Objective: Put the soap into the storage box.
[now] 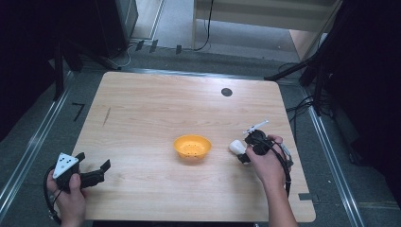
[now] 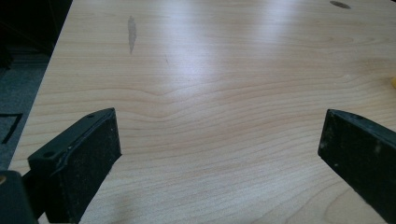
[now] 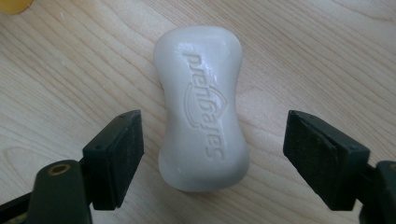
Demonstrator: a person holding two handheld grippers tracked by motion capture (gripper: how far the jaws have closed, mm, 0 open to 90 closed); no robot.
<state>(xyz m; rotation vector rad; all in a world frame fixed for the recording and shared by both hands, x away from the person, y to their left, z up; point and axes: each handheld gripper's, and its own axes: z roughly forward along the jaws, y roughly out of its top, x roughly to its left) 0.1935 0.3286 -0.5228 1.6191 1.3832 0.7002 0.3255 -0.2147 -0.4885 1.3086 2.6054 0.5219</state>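
A white bar of soap (image 3: 201, 109) with embossed lettering lies flat on the wooden table, also seen as a white lump (image 1: 236, 146) right of the bowl. My right gripper (image 3: 212, 156) is open, its jaws standing on either side of the soap's near end without touching it; in the high view that gripper (image 1: 243, 155) sits just right of the soap. An orange bowl (image 1: 192, 146) rests at the table's middle. My left gripper (image 1: 93, 165) is open near the front left corner, and its own view (image 2: 219, 144) has bare wood between the jaws.
The wooden table (image 1: 156, 109) has a dark round hole (image 1: 226, 91) near its far edge and a dark streak (image 1: 107, 116) at the left. Cables and dark stands surround the table on the floor.
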